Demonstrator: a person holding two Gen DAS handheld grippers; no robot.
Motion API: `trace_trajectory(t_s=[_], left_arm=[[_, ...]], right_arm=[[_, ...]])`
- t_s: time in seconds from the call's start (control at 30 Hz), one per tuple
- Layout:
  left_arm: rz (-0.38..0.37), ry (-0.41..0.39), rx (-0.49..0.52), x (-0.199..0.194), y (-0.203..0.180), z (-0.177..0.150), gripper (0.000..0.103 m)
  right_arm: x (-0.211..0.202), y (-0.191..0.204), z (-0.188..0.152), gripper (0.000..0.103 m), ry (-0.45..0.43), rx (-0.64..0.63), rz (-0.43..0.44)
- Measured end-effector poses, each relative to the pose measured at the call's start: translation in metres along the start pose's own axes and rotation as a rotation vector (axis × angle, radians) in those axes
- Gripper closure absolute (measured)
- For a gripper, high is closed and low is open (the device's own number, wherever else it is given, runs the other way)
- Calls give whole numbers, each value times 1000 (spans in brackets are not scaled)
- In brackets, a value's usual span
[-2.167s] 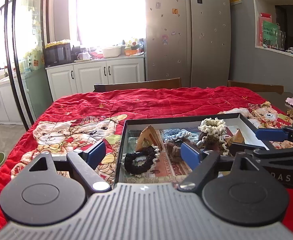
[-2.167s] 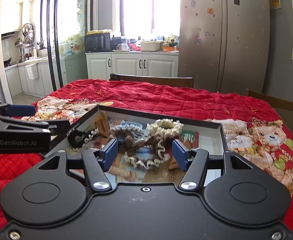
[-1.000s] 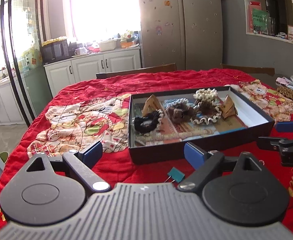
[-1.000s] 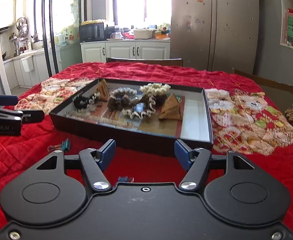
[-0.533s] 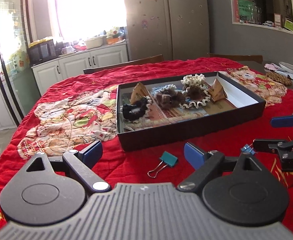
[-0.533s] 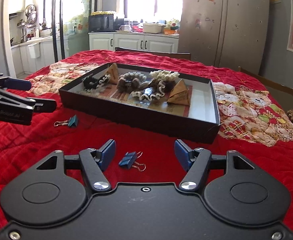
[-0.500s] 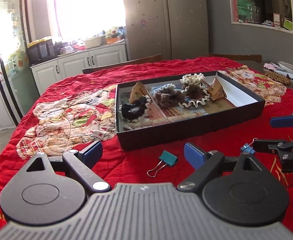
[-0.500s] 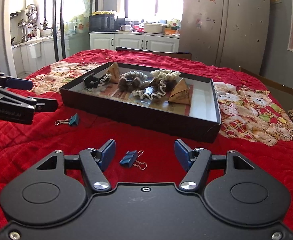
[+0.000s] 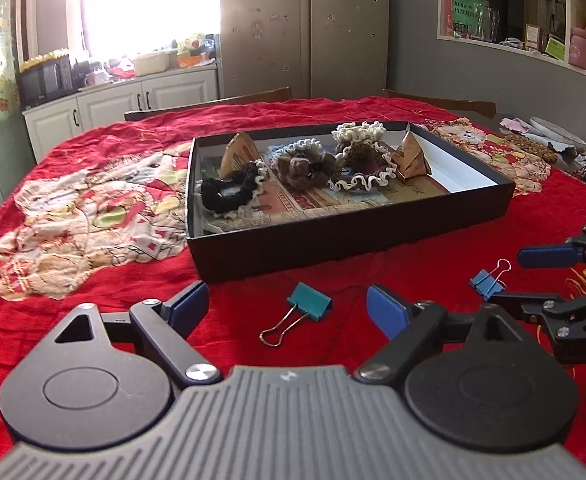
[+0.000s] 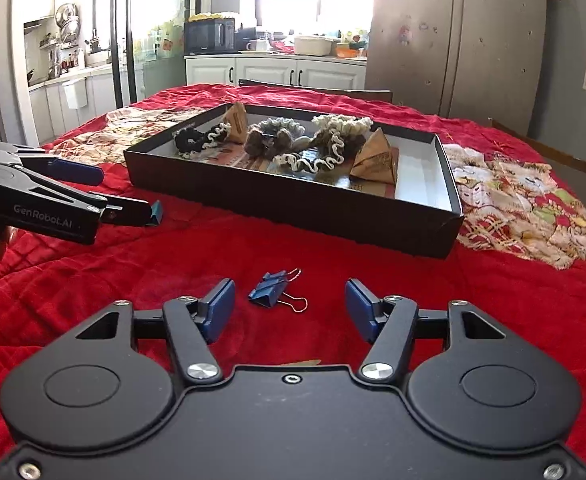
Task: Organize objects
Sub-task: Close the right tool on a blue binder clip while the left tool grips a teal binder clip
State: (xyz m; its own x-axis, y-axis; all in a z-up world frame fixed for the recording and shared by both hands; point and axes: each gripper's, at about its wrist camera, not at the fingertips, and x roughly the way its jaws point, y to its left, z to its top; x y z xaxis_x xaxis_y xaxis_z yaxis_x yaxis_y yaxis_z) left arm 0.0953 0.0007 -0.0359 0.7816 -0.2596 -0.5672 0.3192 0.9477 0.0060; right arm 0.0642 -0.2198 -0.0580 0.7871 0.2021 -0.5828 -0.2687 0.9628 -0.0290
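Clips, two of them, lying loose on the red cloth (image 9: 73, 320) in front of the black box (image 9: 333, 240). Teal clip (image 9: 308, 301) sitting right between the left gripper (image 9: 289, 306) pads, untouched. Jaws wide apart there, closing a little, pressing on nothing. Blue clip (image 10: 269, 290) resting on the cloth between the right gripper (image 10: 289, 306) pads, nearer the left pad, wire handles splayed toward the right. Jaws apart too, narrowing, no contact. From the left view, blue clip (image 9: 487, 278) sitting just beside the right gripper's tip (image 9: 545, 258). From the right view, left gripper (image 10: 93, 196) reaching in from the side, teal clip's edge (image 10: 156, 212) peeking past its tip. Box holding scrunchies (image 9: 229, 190) and two folded paper pyramids (image 10: 375, 158), well beyond both clips.
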Motion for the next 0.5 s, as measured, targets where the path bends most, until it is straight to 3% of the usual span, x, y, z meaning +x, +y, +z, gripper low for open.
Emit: trace_trajectory(t_s=[0.5], left_arm=[[-43, 44, 0, 22, 1, -4, 29]], right_arm=[[10, 3, -2, 57, 18, -14, 20]])
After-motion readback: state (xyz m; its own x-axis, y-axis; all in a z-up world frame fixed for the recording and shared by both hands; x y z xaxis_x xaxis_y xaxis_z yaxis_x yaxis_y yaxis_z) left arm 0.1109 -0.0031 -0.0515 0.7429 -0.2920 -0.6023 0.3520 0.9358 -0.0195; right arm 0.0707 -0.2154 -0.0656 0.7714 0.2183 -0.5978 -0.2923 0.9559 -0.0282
